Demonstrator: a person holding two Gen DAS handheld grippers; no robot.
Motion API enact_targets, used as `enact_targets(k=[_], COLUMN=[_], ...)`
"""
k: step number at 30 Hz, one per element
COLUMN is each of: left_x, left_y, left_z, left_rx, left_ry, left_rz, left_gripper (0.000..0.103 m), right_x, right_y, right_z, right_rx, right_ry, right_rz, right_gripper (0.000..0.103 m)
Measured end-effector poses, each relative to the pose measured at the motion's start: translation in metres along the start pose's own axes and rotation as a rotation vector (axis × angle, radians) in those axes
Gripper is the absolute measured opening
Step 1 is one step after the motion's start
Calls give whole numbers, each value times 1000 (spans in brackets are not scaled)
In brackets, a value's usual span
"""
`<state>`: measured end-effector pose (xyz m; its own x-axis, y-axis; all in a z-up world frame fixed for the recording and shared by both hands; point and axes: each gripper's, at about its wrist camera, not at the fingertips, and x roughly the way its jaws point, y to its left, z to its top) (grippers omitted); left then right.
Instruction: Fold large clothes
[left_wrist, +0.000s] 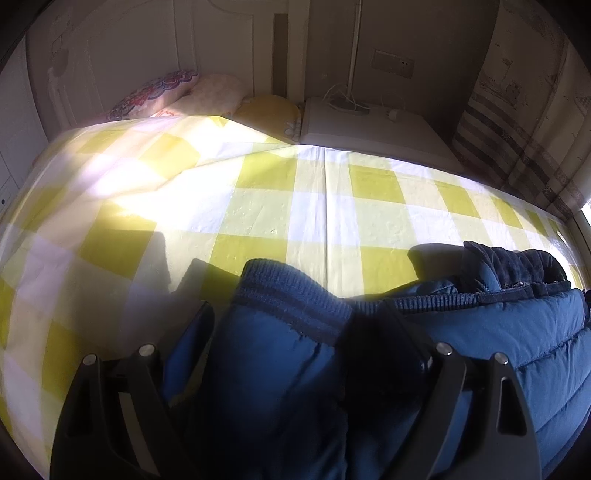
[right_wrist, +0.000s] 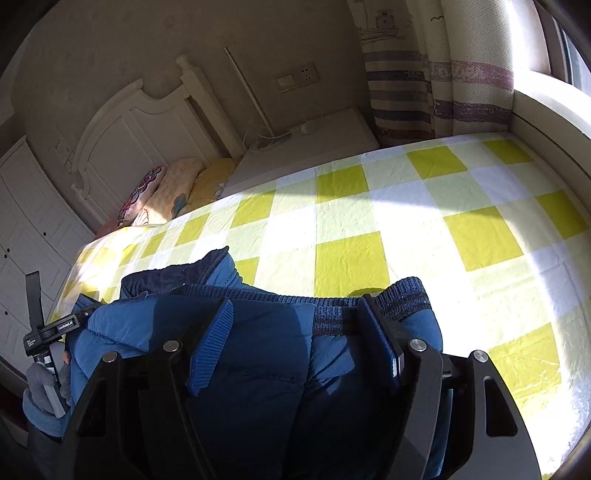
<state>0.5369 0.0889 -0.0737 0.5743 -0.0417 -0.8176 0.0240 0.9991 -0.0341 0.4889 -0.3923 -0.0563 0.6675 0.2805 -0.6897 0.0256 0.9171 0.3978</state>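
The left tool (left_wrist: 280, 325) stands wide, its 2 black fingers (left_wrist: 199, 325) straddling a thick fold of the blue padded jacket (left_wrist: 266, 354). The jacket's ribbed knit cuff (left_wrist: 280, 291) pokes out beyond the fingertips, toward the far side of the bed. The padding fills the gap between the fingers, and the tool seems to have hold of that fold, though the pads themselves are in deep shadow and the contact is hard to confirm.

The right tool (right_wrist: 295, 314) is spread about halfway, with a bunched part of the same jacket (right_wrist: 258, 369) lying between its fingers (right_wrist: 380, 332). A ribbed hem (right_wrist: 402, 295) runs across just past the fingertips, and the blue pad of the right-hand finger lies against the cloth. Here too the grip looks closed on the jacket.

The jacket lies folded on the near edge of the bed, on a yellow-and-white checked sheet (left_wrist: 332, 206), with its dark fleecy collar (left_wrist: 513, 266) to the right in the left wrist view. In the right wrist view a gloved hand (right_wrist: 44, 384) grips the other tool's handle at the far left.

At the far end 3 pillows (right_wrist: 173, 192) lean on the white headboard (right_wrist: 125, 125), beside a white nightstand (right_wrist: 332, 140) carrying a corded lamp base (left_wrist: 347, 105).
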Motion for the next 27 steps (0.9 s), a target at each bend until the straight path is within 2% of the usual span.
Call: enact_targets(k=[10,13,14,15,16,17,18,19,20,22,24,25,27], left_x=[5,4,2,-5,-20,-39,-59,-77,-88,-93,-80,-68,-59], left_y=[8,7,6,4,2,-3,-8,-16,-28,-61,-88,-98,-96], left_z=[1,2,2,2,0,-3,-9,-16,-23,-39,-57,-65,-66], left_rx=[-48,-52,-46,-45,-44,-49,-56,-51,-25,79,187,231,217], left_ry=[23,28,38,32,-1,-51,-113,-157,-175,-176,-149,-129,-108], left_rz=[-47,-25,3,69,140,166,127,71,43,57,68,110,114], left_gripper=[91,94,95,95,93,93,94,95,99,99,99,100,101], right_x=[1,4,2,-4,-15,-27,-37,-42,-44,-37,-22,-12,-4], right_y=[1,9,18,31,47,66,87,109,133,174,199,203,197], right_z=[0,3,6,8,8,5,0,-8,-20,-47,-77,-90,-96], right_rx=[-2,-30,-52,-74,-99,-129,-171,-228,-308,-469,-597,-646,-629], right_ry=[10,49,64,59,30,-14,-46,-57,-56,-16,40,51,51], right_rz=[-9,-66,-135,-212,-255,-227,-165,-123,-115,-114,-110,-139,-133], right_gripper=[66,66,66,66,71,72,73,78,81,84,84,84,86])
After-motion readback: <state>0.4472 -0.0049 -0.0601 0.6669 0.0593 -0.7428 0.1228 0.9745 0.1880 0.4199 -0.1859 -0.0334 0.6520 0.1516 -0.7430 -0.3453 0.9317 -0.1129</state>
